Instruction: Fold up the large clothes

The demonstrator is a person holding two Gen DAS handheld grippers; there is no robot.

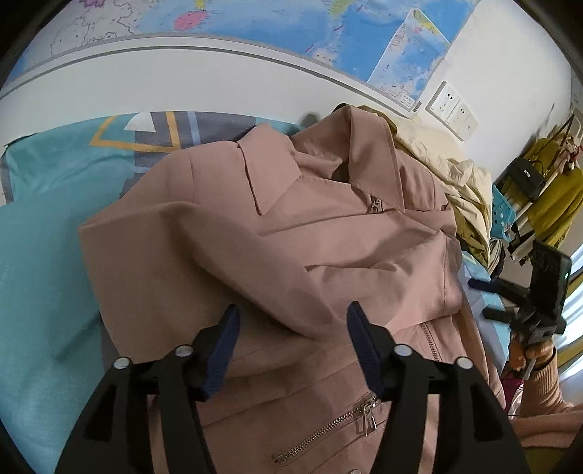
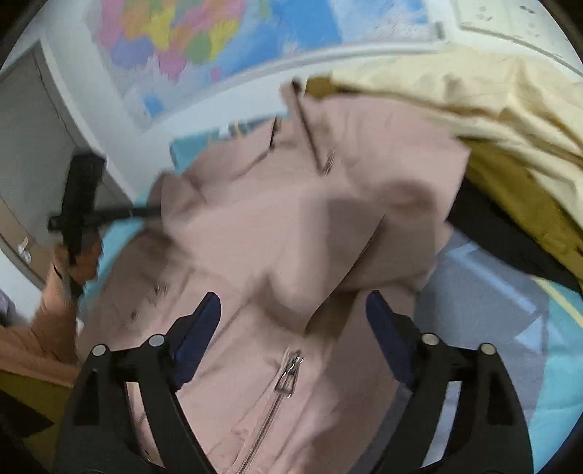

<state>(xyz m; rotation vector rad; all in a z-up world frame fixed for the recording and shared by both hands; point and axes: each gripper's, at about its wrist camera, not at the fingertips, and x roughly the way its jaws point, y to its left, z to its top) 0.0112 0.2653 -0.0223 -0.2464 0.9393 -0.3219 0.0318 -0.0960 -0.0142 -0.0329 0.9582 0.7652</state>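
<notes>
A large dusty-pink jacket [image 1: 291,237] lies spread on the bed with its collar toward the wall, one sleeve folded across the chest and its metal zipper pull [image 1: 368,412] near me. My left gripper [image 1: 293,317] hovers open over the lower edge of that folded sleeve, and its pads press on nothing. The right wrist view is blurred. In it the same jacket [image 2: 291,226] fills the middle, and my right gripper [image 2: 293,302] stands wide open above the cloth near a zipper pull [image 2: 289,372], holding nothing.
A teal patterned bedsheet [image 1: 43,255] lies under the jacket. A cream and olive garment pile [image 1: 462,178] sits against the jacket's far right side. On the wall behind are a map [image 1: 291,22] and sockets [image 1: 453,109]. A rack with yellow-green clothes [image 1: 554,189] stands at the right.
</notes>
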